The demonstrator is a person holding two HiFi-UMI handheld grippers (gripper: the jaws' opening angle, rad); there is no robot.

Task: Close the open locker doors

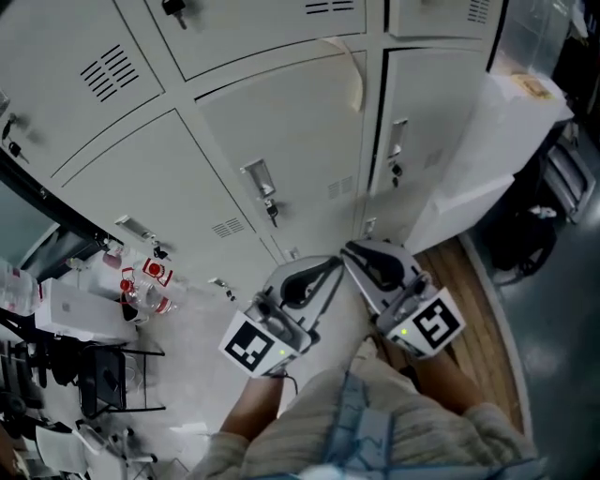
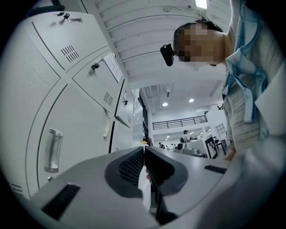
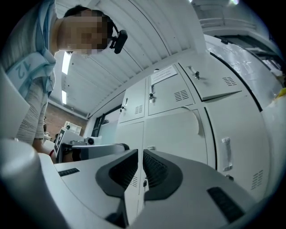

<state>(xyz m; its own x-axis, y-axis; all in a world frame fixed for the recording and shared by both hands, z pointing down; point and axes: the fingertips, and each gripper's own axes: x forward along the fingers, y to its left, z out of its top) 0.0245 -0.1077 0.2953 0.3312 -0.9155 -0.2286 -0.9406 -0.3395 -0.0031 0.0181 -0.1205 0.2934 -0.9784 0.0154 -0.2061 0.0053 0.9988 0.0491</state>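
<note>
Beyond the left gripper (image 2: 144,147), far-off people (image 2: 185,133) are too small to make out. Above the right gripper (image 3: 140,151), the paper label (image 3: 163,74) on a locker door (image 3: 170,100) is unreadable. The upper lockers (image 1: 281,28) ahead run off the top edge.

Claws side by side: left claw (image 1: 330,265), right claw (image 1: 351,250), jaws together

The lockers (image 1: 291,141) are off-white with silver handles (image 1: 258,178). Before them, the left gripper (image 1: 330,265) and right gripper (image 1: 352,251) are pale grey, their ribbed pads (image 2: 132,165) black and their cubes (image 1: 251,345) white with black square markers. Below the lockers the floor (image 1: 478,319) is brown wood. Beside them, bottles (image 1: 155,274) carry red labels. The shirt (image 1: 422,436) is beige-striped with light blue.
</note>
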